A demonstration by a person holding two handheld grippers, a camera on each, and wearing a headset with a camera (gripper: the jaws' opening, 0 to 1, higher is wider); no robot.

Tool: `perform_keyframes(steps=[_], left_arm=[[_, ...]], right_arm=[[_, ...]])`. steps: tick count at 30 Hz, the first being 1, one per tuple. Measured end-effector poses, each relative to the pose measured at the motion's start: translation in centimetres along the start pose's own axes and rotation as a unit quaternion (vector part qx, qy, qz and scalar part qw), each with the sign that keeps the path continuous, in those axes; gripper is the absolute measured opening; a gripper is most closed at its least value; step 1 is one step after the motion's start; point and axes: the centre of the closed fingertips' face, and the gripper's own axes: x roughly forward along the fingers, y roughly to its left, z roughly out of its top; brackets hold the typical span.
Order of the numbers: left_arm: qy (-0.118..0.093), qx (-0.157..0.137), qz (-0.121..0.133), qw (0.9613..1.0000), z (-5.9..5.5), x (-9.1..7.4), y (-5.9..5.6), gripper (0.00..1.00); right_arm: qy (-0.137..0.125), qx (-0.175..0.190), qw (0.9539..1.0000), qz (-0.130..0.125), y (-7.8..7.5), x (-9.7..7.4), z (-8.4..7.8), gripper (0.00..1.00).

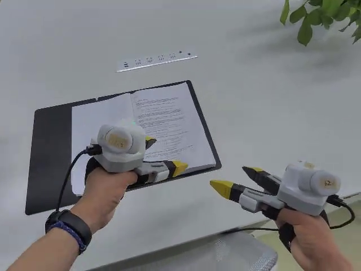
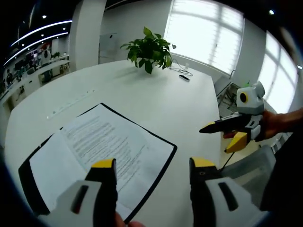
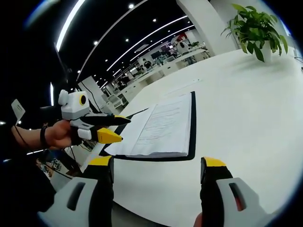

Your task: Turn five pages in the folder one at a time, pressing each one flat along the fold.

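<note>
The folder (image 1: 52,152) lies open on the white table, black cover under white pages. Its right page (image 1: 169,121) carries printed text and the left page (image 1: 98,121) looks blank. My left gripper (image 1: 165,153) hovers over the folder's near edge, open and empty. In its own view the left gripper (image 2: 154,165) points across the folder (image 2: 104,142). My right gripper (image 1: 232,177) is held to the right of the folder, off its corner, open with nothing between its jaws. In the right gripper view the right gripper (image 3: 157,161) faces the folder (image 3: 163,125) and the left gripper (image 3: 120,128).
A socket strip (image 1: 155,60) is set into the table beyond the folder. A potted plant (image 1: 321,14) stands at the far right. The table's near edge (image 1: 186,240) runs just below my hands, with a mesh chair back (image 1: 231,254) beneath it.
</note>
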Motion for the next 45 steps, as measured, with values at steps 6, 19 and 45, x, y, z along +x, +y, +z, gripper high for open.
perform_keyframes(steps=[6, 19, 45], left_arm=[[0.002, 0.001, 0.003, 1.0, 0.8, 2.5, -0.4, 0.63], [0.004, 0.001, 0.011, 0.9999, 0.5, 7.1, 0.0, 0.63], [0.052, 0.073, 0.036, 0.9954, -3.4, 10.3, 1.5, 0.59]], right_arm=[[0.008, -0.004, 1.0, 0.005, -0.3, 0.2, 0.1, 0.74], [0.014, 0.003, 0.9999, 0.005, -0.9, 0.1, 0.1, 0.73], [0.025, 0.022, 0.9994, -0.008, -1.3, -0.1, -0.6, 0.69]])
